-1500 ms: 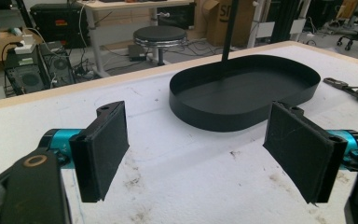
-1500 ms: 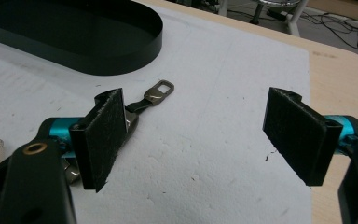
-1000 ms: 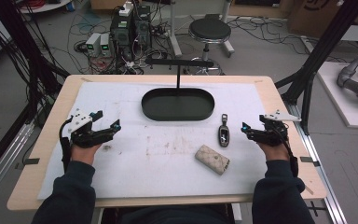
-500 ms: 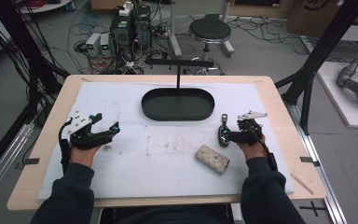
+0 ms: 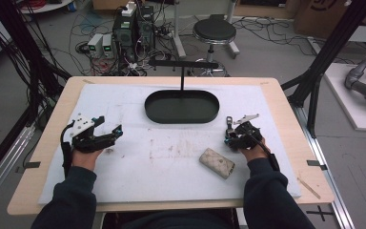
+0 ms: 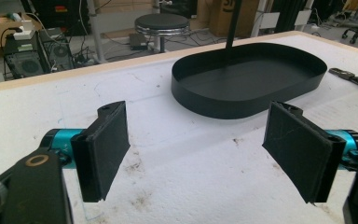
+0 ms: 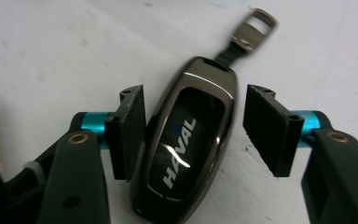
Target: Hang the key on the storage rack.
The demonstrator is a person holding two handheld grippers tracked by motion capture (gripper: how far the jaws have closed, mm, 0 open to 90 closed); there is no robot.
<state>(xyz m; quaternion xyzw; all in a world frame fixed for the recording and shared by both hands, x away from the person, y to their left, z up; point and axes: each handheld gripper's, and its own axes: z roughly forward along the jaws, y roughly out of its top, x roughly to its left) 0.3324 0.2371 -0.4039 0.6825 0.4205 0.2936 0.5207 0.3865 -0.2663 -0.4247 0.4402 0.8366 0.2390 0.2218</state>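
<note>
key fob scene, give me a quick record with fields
key fob: flat on the white mat, between the right gripper's jaws
right gripper: jaws have just been closing; left pad at the fob's edge, right pad still short of it
left gripper: open, nothing between its jaws
tray: black, oval, at the far middle of the mat
block: pale, beside the right hand

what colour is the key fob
Glossy dark grey with a black face and silver lettering; the key fob shows best in the right gripper view.
</note>
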